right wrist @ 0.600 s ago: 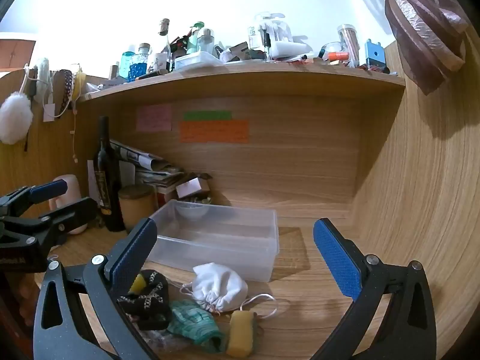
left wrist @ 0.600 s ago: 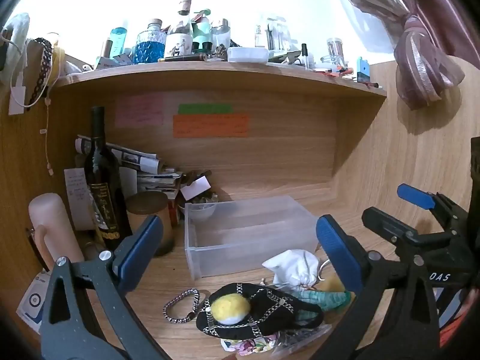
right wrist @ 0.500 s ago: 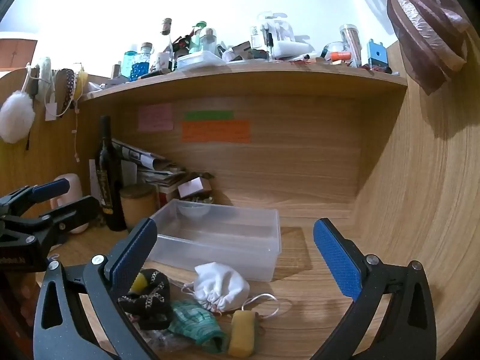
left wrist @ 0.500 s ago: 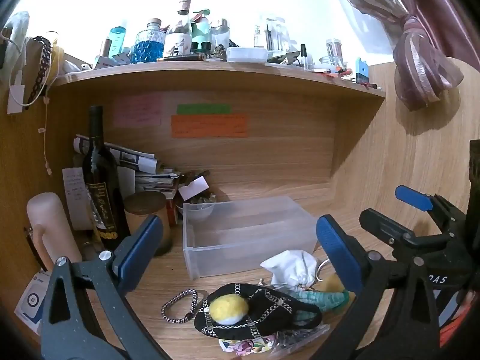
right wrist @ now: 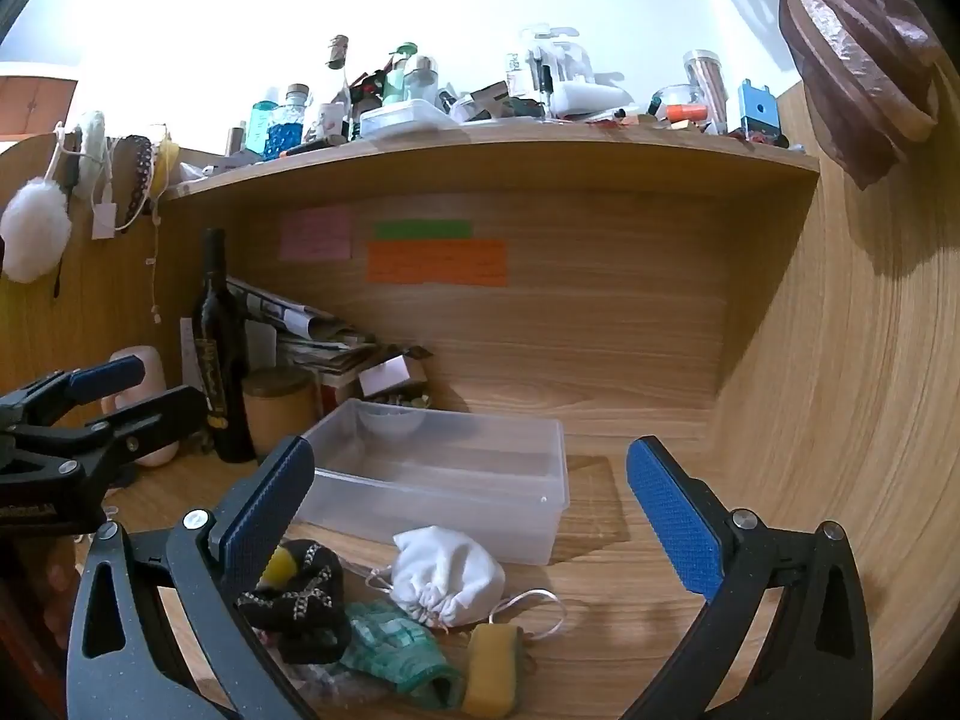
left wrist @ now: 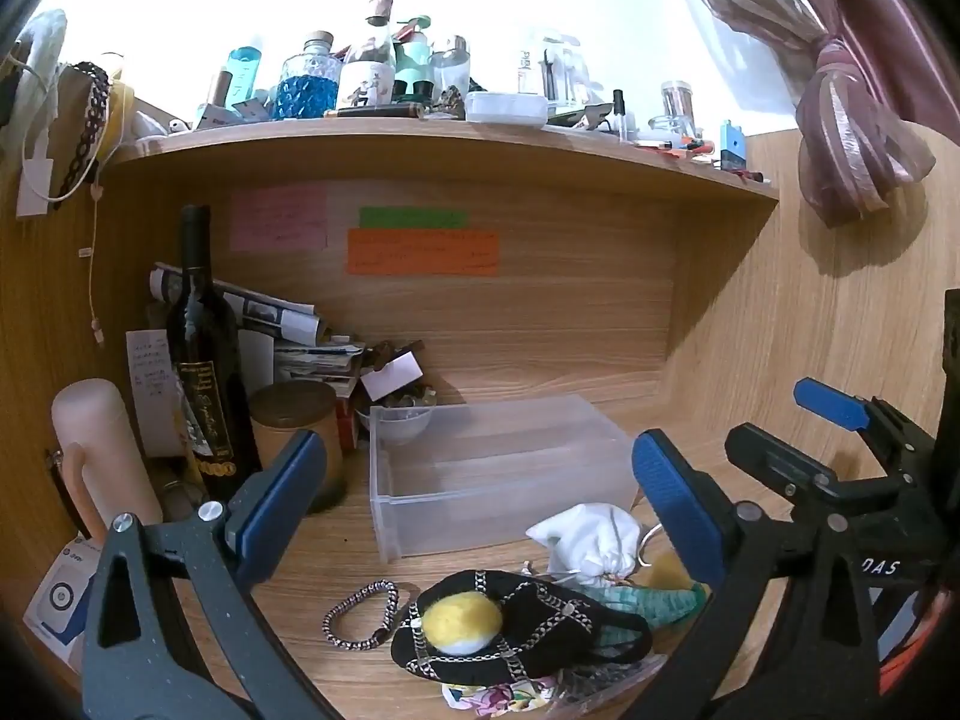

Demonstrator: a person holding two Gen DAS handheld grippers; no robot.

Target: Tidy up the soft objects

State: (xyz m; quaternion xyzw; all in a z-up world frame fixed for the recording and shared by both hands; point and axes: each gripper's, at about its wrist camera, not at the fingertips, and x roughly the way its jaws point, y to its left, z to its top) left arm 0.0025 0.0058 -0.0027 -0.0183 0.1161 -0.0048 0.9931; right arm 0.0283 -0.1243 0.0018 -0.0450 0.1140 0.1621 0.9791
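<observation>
Both grippers, left gripper and right gripper, are hovering wide and empty; best pinching the white pouch just before the clear bin

- We cannot read the writing on the orange note; it is too small.
- The flowered cloth lies mostly hidden under the black pouch.
- The left tongs' blue pad covers part of the yellow sponge.
- The bowl shows only blurred through the clear bin.
</observation>
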